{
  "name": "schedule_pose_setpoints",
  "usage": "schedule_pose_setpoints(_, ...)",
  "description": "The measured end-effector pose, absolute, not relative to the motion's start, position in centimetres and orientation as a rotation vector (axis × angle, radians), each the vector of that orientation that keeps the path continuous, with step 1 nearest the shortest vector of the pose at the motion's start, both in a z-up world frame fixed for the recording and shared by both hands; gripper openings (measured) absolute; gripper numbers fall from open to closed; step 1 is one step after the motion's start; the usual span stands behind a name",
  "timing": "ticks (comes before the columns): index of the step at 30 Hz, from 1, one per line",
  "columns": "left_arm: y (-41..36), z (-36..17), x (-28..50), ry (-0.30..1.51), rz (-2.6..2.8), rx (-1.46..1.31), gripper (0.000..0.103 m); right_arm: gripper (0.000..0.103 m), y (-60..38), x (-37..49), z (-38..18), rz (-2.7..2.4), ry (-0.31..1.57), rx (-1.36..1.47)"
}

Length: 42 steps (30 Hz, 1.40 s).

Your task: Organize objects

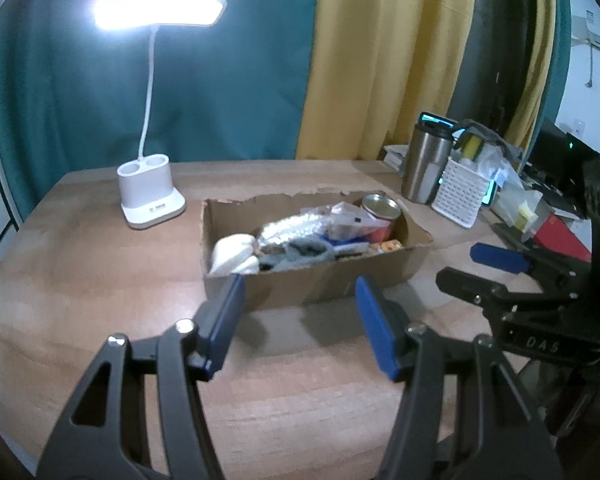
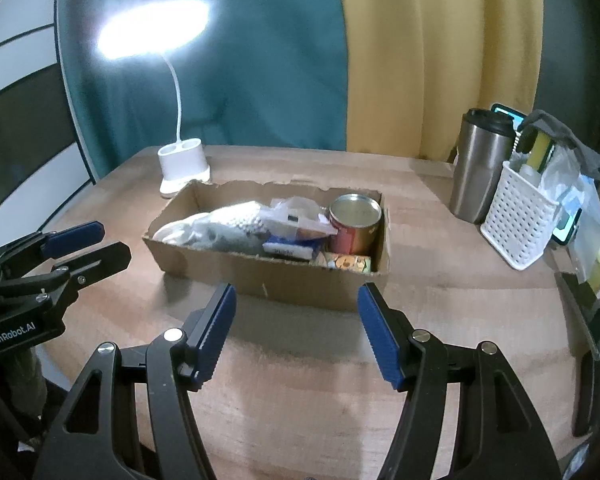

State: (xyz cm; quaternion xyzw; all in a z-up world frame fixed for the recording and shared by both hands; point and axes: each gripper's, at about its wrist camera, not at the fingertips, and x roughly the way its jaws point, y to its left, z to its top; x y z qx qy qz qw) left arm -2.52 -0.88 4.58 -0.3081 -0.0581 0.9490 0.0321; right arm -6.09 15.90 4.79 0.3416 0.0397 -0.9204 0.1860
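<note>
Item: cardboard box (image 2: 268, 276) mid-table, holding a red can (image 2: 354, 224), a bubble-wrap bundle (image 2: 224, 224) and packets. Left gripper (image 1: 300, 320) and right gripper (image 2: 298, 328): jaws spread, empty, short of the box. Approach one item squarely; take the can upright.

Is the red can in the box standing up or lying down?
Standing up. The red can sits at the right end of the cardboard box, with its round shiny metal top facing up in both views.
</note>
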Motion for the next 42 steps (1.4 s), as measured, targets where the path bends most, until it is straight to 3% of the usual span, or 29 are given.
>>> schedule_pose_setpoints(5,-0.6,4.0,-1.6,-0.185,2.913,-0.962,0.061,0.067,16.1,-5.1,4.4,-2.594,0.116,0.966)
schedule_pose_setpoints(8,-0.4,3.9,-1.0,-0.191,2.910,-0.958,0.068,0.067,16.3,-4.4,4.5,-2.604,0.111,0.957)
schedule_pose_setpoints(42,0.2,4.5,0.8,-0.213,2.925,-0.961,0.070,0.067,18.0,-2.1,5.3,-2.640,0.090,0.925)
